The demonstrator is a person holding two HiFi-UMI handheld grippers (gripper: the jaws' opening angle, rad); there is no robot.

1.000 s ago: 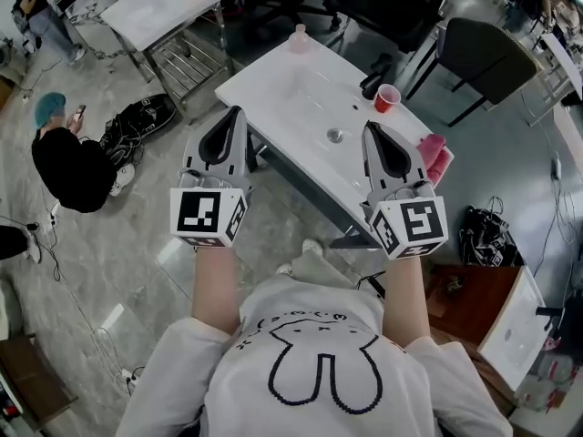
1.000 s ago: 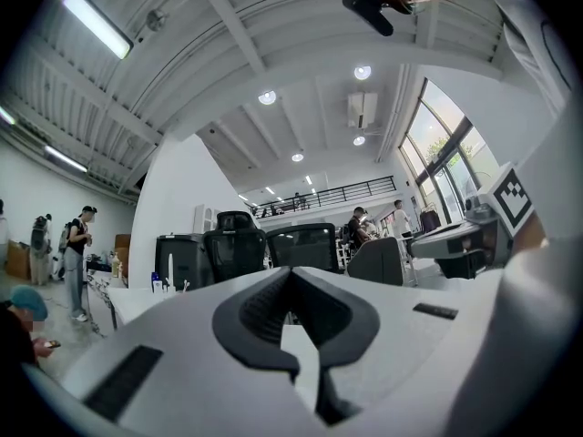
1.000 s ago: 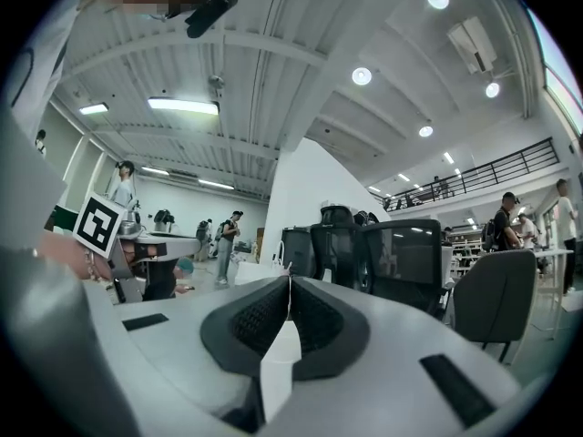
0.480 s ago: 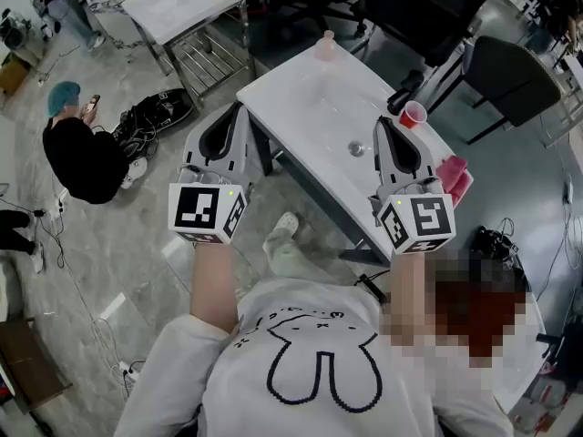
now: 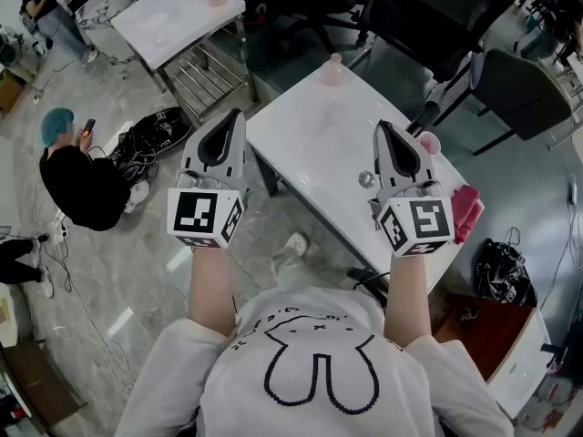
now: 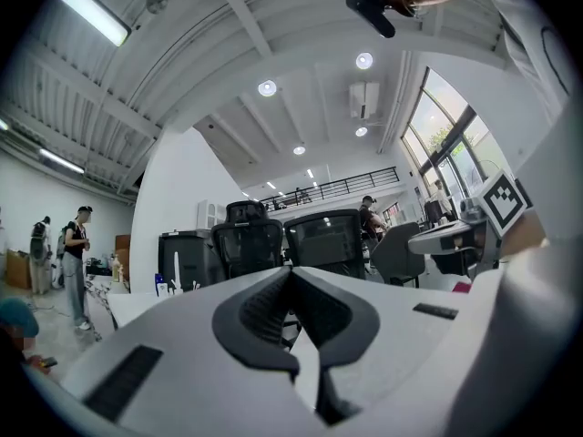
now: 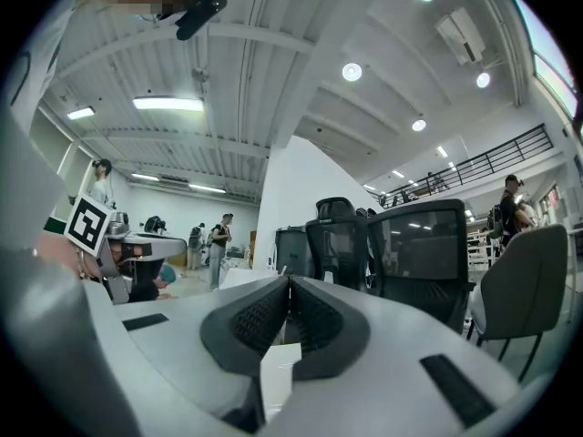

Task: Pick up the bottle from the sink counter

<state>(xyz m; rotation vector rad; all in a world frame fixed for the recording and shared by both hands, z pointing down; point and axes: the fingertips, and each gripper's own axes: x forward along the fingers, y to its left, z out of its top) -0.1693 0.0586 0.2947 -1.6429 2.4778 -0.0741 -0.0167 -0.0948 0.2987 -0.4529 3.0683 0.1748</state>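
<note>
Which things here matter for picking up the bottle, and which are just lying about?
Job: bottle; sink counter; left gripper and right gripper, both shut and empty.
Lying about: cup; cloth; faucet; black chair.

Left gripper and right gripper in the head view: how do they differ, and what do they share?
The left gripper appears over the floor, just off the sink counter's left edge; the right gripper appears over the counter, beside the drain. The right gripper partly hides the cup; the left gripper hides no object there. Both are shut and empty.
</note>
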